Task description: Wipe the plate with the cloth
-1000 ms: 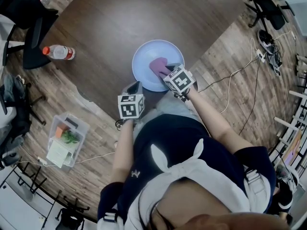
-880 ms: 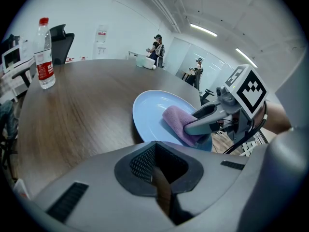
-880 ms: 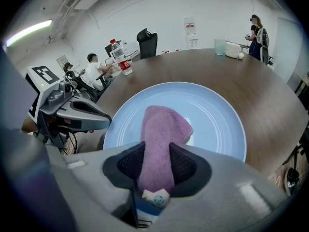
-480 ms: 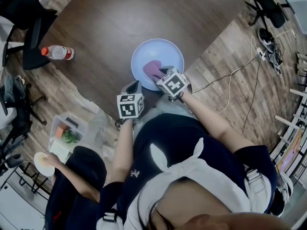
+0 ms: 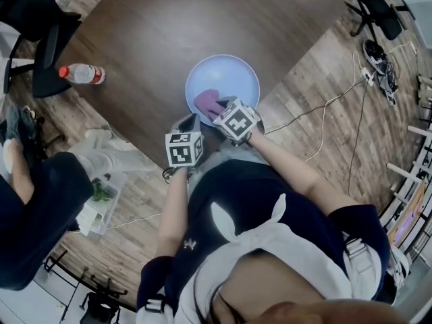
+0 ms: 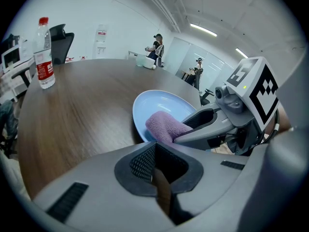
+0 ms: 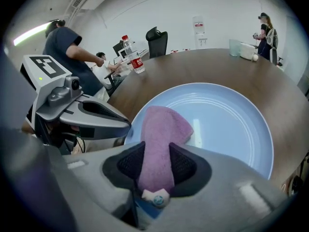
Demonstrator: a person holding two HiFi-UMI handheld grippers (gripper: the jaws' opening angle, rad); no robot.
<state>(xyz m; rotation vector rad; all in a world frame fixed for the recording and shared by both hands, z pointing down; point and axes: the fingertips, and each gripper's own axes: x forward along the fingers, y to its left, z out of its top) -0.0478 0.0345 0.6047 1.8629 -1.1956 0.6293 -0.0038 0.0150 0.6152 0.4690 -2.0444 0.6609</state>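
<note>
A light blue plate (image 5: 229, 79) (image 6: 164, 105) (image 7: 227, 124) lies near the front edge of the dark wooden table (image 5: 169, 32). A purple cloth (image 5: 206, 101) (image 6: 164, 125) (image 7: 164, 124) rests on the plate's near left part. My right gripper (image 5: 217, 110) (image 7: 157, 151) (image 6: 203, 124) is shut on the cloth and presses it onto the plate. My left gripper (image 5: 189, 123) (image 6: 155, 151) (image 7: 96, 112) sits by the plate's near rim with its jaws shut and nothing visible between them. Whether it touches the rim is hidden.
A water bottle (image 5: 82, 73) (image 6: 44, 54) (image 7: 133, 56) stands at the table's left. A passing person (image 5: 40, 201) partly covers a clear plastic box (image 5: 98, 204) on the floor. Office chairs (image 5: 40, 52) and floor cables (image 5: 324, 113) surround the table.
My right gripper has slid the cloth to the left across the plate. The left gripper has stayed put. A person has walked in at the lower left of the head view.
</note>
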